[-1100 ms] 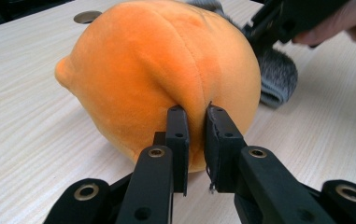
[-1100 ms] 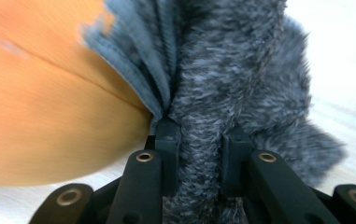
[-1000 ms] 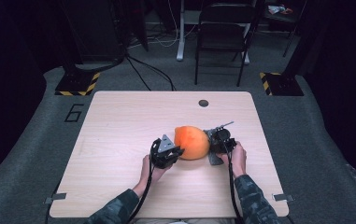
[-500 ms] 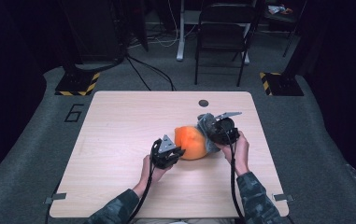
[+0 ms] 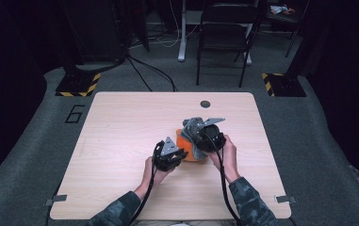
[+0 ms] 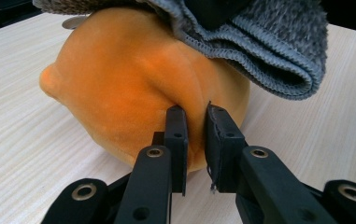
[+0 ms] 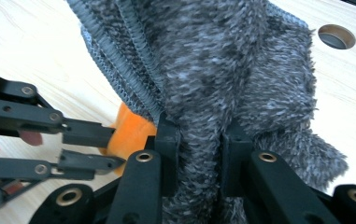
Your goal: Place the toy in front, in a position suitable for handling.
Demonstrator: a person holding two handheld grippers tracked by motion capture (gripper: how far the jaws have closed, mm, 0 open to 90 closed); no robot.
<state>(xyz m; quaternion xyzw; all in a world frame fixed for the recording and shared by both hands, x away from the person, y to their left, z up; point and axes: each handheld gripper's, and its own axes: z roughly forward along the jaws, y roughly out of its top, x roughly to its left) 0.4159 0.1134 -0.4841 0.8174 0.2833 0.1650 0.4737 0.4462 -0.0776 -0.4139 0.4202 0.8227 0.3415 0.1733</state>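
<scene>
A pale wooden worktop (image 5: 120,122) with a round cable hole (image 5: 205,103) is being shown at the centre of the high view, set on grey carpet in a dark room; a folding chair (image 5: 224,37) is standing at the upper middle. An orange plush toy (image 6: 133,84) is lying just right of centre, pinched by the closed left hand-held gripper (image 6: 195,140). A grey knitted cloth (image 7: 222,70) is being clamped by the right hand-held gripper (image 7: 198,154). Compared with a second ago, the cloth is being held higher and over the toy's upper right side.
</scene>
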